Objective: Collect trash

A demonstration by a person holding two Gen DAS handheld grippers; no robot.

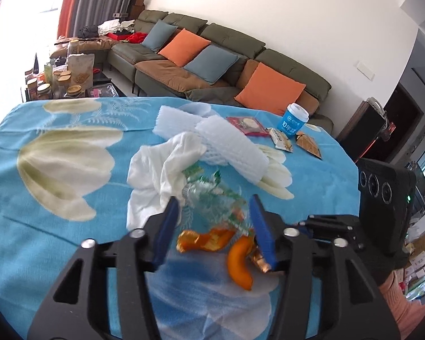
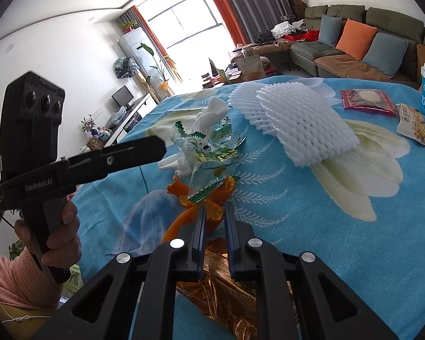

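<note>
the left gripper [image 1: 214, 206] hung with its fingers [image 1: 167, 226] spread around a clear green-printed wrapper [image 1: 212, 195], the pads not pressing it. the right gripper [image 2: 214, 212] had its fingers [image 2: 200, 226] nearly pressed together, pinching a piece of orange peel [image 2: 209, 215] at the near edge of the tabletop [image 2: 325, 226], above a gold foil wrapper [image 2: 223, 286]. a white tissue [image 1: 161, 167] lay just beyond the clear wrapper. two white foam nets [image 1: 212, 138] lay mid-tabletop, and three snack packets [image 1: 248, 126] and a blue paper cup [image 1: 291, 120] sat near the far right edge.
</note>
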